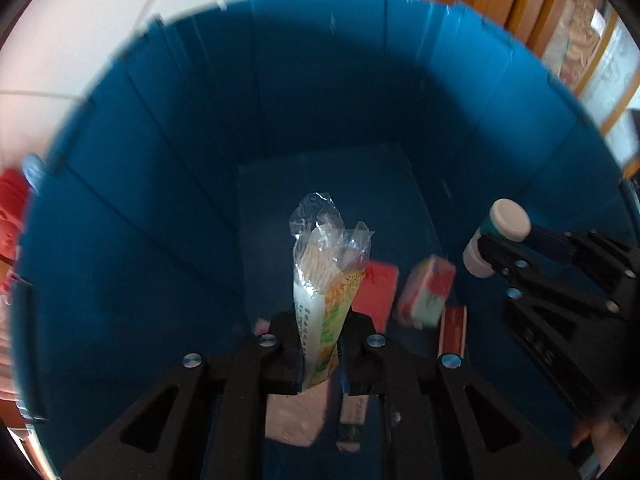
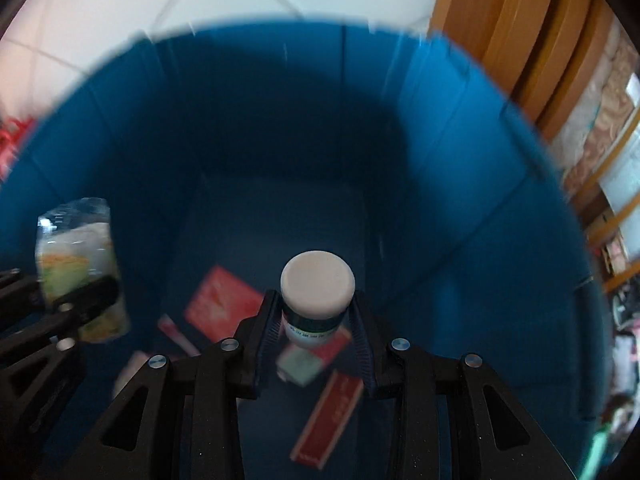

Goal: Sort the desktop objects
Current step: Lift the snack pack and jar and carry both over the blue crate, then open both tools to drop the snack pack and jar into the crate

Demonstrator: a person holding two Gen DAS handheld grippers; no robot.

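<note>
Both grippers hang over the open top of a deep blue bin (image 1: 160, 168). My left gripper (image 1: 320, 340) is shut on a clear plastic packet of toothpicks (image 1: 324, 280) with a green and orange label, held upright; it also shows in the right wrist view (image 2: 80, 272). My right gripper (image 2: 316, 324) is shut on a small white bottle (image 2: 318, 292) with a white cap and a dark green band. The bottle and right gripper also show in the left wrist view (image 1: 500, 236). The bin wall (image 2: 460, 200) fills the right wrist view.
On the bin floor lie a red box (image 1: 376, 292), a small red and green carton (image 1: 426, 296), a long red box (image 2: 328, 416), a pink packet (image 1: 296, 420) and a pen-like stick (image 1: 352, 420). White floor tiles and wooden furniture (image 2: 500, 32) lie beyond the bin.
</note>
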